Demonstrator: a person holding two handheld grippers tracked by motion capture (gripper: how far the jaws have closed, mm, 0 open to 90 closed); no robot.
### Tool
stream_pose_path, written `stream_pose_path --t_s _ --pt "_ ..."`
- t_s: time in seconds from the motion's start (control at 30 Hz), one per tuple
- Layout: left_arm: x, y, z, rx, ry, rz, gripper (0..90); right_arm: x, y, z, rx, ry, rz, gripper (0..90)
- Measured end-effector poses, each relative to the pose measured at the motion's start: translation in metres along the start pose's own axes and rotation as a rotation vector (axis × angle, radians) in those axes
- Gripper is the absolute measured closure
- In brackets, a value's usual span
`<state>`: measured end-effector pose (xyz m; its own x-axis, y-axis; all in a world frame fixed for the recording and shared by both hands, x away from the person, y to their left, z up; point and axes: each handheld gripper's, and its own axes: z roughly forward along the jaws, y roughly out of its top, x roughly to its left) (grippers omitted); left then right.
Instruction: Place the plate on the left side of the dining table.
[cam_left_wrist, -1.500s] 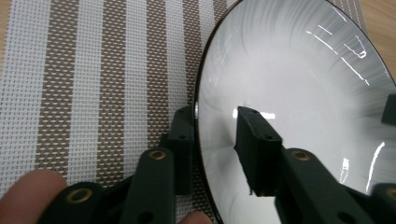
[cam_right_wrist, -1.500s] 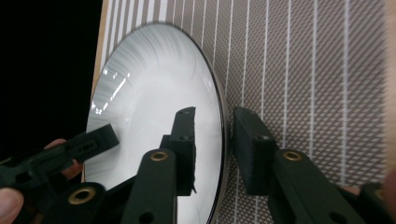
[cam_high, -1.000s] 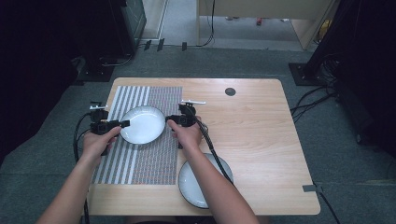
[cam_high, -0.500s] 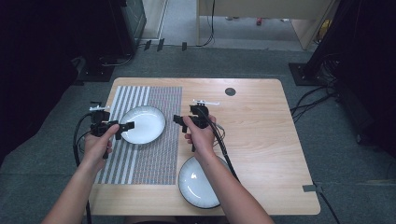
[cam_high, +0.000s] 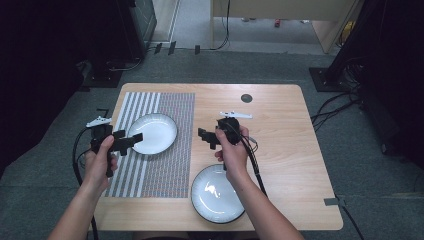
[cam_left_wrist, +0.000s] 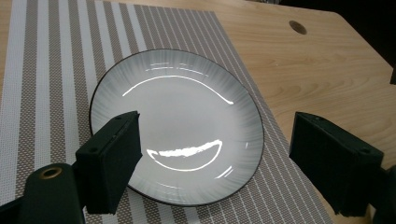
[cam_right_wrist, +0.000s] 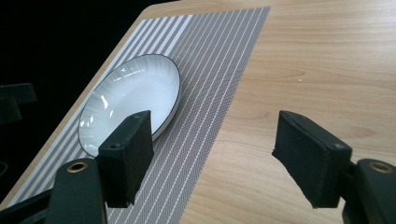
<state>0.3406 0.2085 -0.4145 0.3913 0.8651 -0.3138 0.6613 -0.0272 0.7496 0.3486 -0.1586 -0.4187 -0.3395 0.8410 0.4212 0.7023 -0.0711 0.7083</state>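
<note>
So the plate (cam_high: 152, 133) is sitting flat on the striped mat (cam_high: 165, 165), up toward the mat's far end and a bit left of its middle, with the dark rim all visible. The left gripper (cam_high: 131, 140) is right at the plate's near-left edge, jaws spread wide and holding nothing; in the left gripper view (cam_left_wrist: 219, 158) one jaw hangs over the plate's near rim and the other is out over the mat's right edge, so the plate lies between and just ahead of them. Can't tell if that jaw actually touches the rim. The right gripper (cam_high: 205, 138) is off the mat, just right of its edge over bare table (cam_high: 280, 115), pointing back toward the plate and well apart from it. Its jaws are wide open too, empty; in the right gripper view (cam_right_wrist: 212, 154) the plate (cam_right_wrist: 130, 100) shows past the left jaw. A second plate (cam_high: 212, 197) sits on the table near the mat's near-right corner, under the right forearm.
</note>
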Motion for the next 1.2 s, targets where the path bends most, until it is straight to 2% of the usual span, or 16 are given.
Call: stream_pose_path --t_s 0.23,0.4,0.6,0.77,0.87,1.07,1.2 --pt "-0.011 -0.007 -0.013 -0.029 -0.022 0.027 16.3 -0.003 -0.006 -0.028 -0.028 0.010 -0.030 27.5" --pt "-0.017 -0.013 -0.019 -0.049 -0.016 0.046 16.3 -0.011 -0.013 -0.045 -0.049 -0.018 -0.057 27.2" --pt "-0.024 -0.022 -0.024 -0.065 -0.031 0.051 16.2 -0.026 -0.024 -0.062 -0.075 -0.018 -0.055 27.0" --pt "-0.029 -0.030 -0.027 -0.071 -0.040 0.062 16.2 -0.044 -0.037 -0.080 -0.104 -0.024 -0.046 26.8" --pt "-0.032 -0.036 -0.031 -0.081 -0.063 0.045 16.2 -0.049 -0.041 -0.085 -0.113 -0.025 -0.045 26.7" --pt "-0.043 -0.048 -0.036 -0.100 -0.054 0.068 16.2 -0.066 -0.055 -0.102 -0.140 -0.047 -0.044 26.8" --pt "-0.047 -0.055 -0.039 -0.111 -0.068 0.055 16.2 -0.077 -0.066 -0.112 -0.150 -0.065 -0.051 26.8"
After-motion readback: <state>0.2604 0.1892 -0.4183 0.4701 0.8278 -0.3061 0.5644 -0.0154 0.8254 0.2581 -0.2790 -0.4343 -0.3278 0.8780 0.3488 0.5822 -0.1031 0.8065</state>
